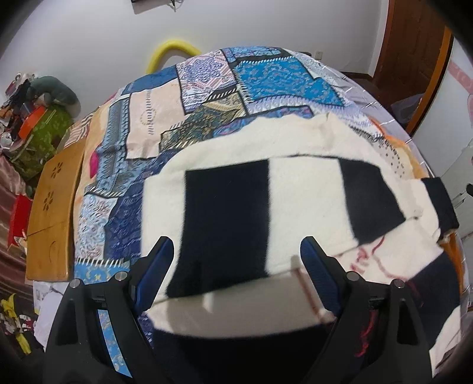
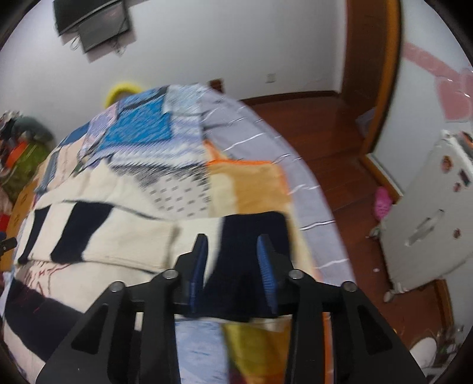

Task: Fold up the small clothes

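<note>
Lying flat on the patchwork bedspread (image 1: 153, 118): one cream-and-black striped sweater (image 1: 301, 189), partly folded. Left gripper (image 1: 236, 257) above it, fingers spread wide, empty. Right gripper (image 2: 233, 251) fingers partly parted, straddling the black sleeve cuff (image 2: 254, 230) without pinching it.

Pretty clearly a bedroom in someone's home: ahead of the hand-held gripper is a bed under a blue patchwork-print bedspread (image 1: 207, 88), a brown wooden door (image 2: 369, 59) and reddish wood plank floor (image 2: 325, 133) off to its right, and a black wall-mounted TV (image 2: 91, 20) up ahead on the white wall.
</note>
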Available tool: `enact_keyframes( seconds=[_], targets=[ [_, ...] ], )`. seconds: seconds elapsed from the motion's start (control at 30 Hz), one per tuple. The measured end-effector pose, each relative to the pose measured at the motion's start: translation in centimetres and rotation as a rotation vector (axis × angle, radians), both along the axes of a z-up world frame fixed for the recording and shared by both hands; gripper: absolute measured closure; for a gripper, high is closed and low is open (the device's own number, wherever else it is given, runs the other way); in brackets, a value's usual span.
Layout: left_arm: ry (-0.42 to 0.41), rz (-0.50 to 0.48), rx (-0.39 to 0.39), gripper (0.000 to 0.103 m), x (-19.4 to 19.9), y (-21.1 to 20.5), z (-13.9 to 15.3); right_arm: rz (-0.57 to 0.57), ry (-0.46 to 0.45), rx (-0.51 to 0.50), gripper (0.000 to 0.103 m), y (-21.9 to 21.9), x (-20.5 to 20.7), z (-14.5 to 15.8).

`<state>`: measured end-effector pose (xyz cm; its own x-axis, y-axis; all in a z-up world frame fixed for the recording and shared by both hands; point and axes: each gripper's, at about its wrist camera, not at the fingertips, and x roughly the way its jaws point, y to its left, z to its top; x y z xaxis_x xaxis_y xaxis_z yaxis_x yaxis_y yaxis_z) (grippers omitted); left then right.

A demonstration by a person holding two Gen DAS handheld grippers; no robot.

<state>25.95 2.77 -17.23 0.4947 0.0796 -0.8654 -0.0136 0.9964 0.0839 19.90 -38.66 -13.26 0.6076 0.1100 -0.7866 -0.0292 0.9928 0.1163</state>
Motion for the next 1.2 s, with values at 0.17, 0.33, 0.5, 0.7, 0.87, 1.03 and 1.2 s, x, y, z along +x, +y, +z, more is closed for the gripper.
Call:
enact_keyframes(
  seconds=[0.17,0.33,0.5,0.7,0.87,1.03,1.2],
  targets=[
    [0.005,-0.014,-0.001,0.015,1.7,-1.4,-0.3,-0.089,0.003,0.011,0.057,-3.6,-0.9,0.0],
    [0.047,-0.017,-0.004,0.015,3.2,-2.2,-1.8,-0.134,0.05,0.035,0.056,-5.3,-1.7,-2.0],
    [0.097,-0.005,0.0,0.015,4.1,-2.4,-3.7,-0.168,0.108,0.118,0.056,-6.2,-2.3,-4.8],
    [0.15,0.005,-0.014,0.015,4.6,-2.5,-5.4,-0.187,0.182,0.217,0.056,-6.3,-2.2,-7.9],
    [0.167,0.004,-0.022,0.015,5.0,-2.6,-6.2,-0.154,0.187,0.257,0.058,-5.3,-1.6,-8.8],
    [0.167,0.005,-0.032,0.015,5.3,-2.8,-6.2,-0.151,0.179,0.285,0.084,-4.9,-0.9,-8.9],
    [0.154,-0.001,-0.04,0.015,5.2,-3.0,-5.6,-0.139,0.095,0.262,0.09,-4.3,-0.8,-6.7]
  ],
)
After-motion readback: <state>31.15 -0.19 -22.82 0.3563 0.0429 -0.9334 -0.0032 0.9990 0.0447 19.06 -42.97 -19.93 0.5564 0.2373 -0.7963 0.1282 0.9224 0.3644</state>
